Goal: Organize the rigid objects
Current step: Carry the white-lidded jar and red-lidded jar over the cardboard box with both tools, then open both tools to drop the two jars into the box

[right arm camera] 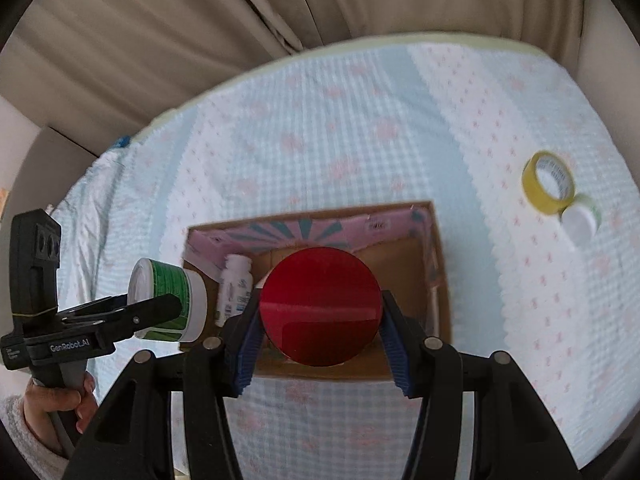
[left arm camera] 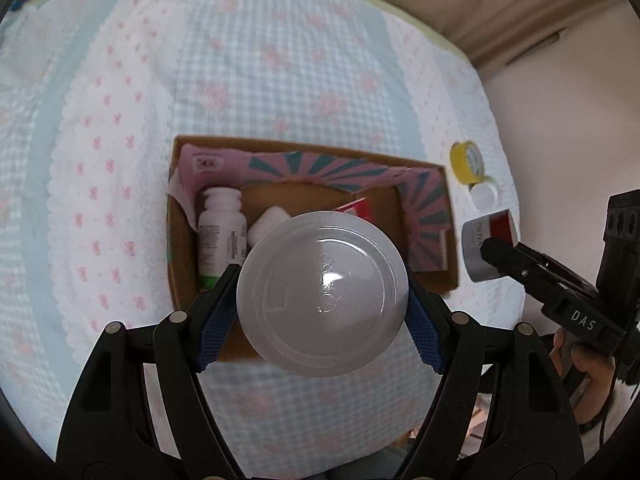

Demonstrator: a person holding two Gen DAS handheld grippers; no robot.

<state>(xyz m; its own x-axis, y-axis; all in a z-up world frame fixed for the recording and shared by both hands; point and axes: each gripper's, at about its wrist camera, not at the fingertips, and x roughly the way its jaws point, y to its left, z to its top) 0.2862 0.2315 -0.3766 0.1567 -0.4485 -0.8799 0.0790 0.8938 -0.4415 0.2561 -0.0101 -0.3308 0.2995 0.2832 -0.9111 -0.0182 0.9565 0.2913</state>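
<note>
My left gripper (left arm camera: 322,294) is shut on a round tub with a white lid (left arm camera: 322,294) and green label (right arm camera: 166,300), held above the near edge of a cardboard box (left arm camera: 178,240). My right gripper (right arm camera: 320,308) is shut on a red-topped silver jar (right arm camera: 320,304), held over the same box (right arm camera: 440,280); the jar also shows in the left wrist view (left arm camera: 486,246) right of the box. Inside the box lie a white pill bottle (left arm camera: 220,228), a small white object (left arm camera: 266,222) and a red-and-white item (left arm camera: 356,206).
The box sits on a bed with a pale blue and pink patterned cover (right arm camera: 360,128). A yellow tape roll (right arm camera: 550,186) and a small white-lidded jar (right arm camera: 580,220) lie to the box's right. Beige curtains (right arm camera: 180,20) hang behind the bed.
</note>
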